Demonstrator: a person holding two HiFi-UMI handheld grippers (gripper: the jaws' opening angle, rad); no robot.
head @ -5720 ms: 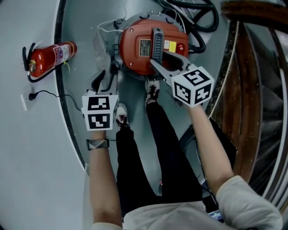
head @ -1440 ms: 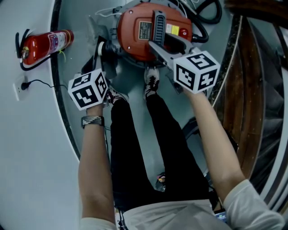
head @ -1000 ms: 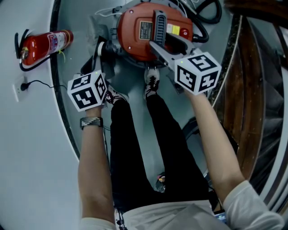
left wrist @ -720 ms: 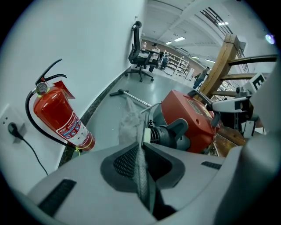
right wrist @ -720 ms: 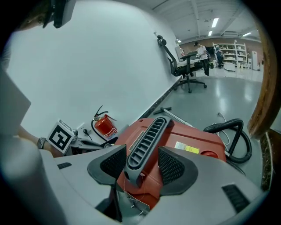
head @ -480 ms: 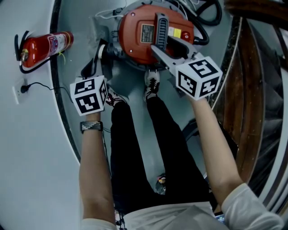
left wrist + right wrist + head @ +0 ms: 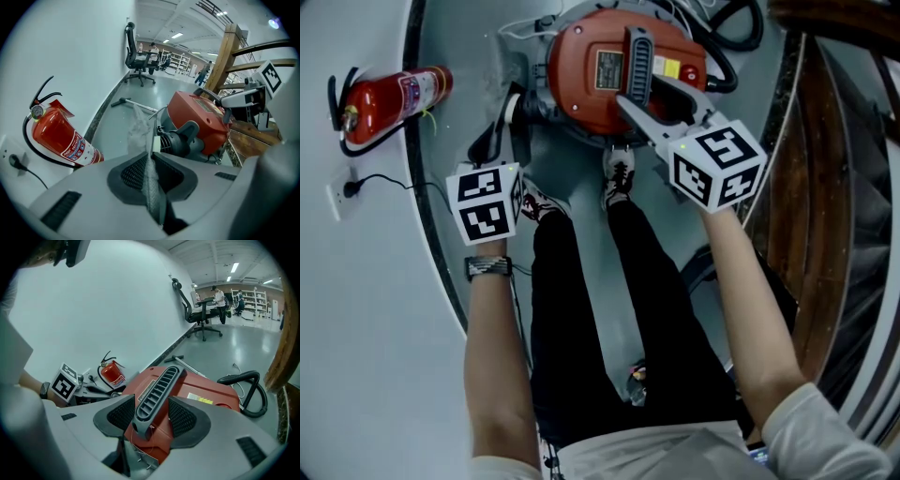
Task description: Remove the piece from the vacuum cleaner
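Note:
The red vacuum cleaner (image 7: 591, 84) stands on the grey floor in front of the person's feet. My right gripper (image 7: 645, 98) straddles its grey ribbed handle (image 7: 157, 390), pads close against both sides, shut on it. My left gripper (image 7: 508, 111) is at the vacuum's left side, beside the dark inlet port (image 7: 180, 138). In the left gripper view my left gripper (image 7: 151, 164) is shut on a thin, crumpled translucent piece (image 7: 139, 129) that rises from the pads towards the vacuum (image 7: 201, 112). Where that piece joins the machine is hidden.
A red fire extinguisher (image 7: 389, 98) lies by the wall at left, with a wall socket and cable (image 7: 347, 192) below it. The black hose (image 7: 722, 47) loops behind the vacuum. A wooden stair rail (image 7: 825, 187) runs along the right. The person's shoes (image 7: 619, 178) are just below the vacuum.
The left gripper has rolled a little about its own axis, still on the thin piece. The right gripper has stayed on the handle.

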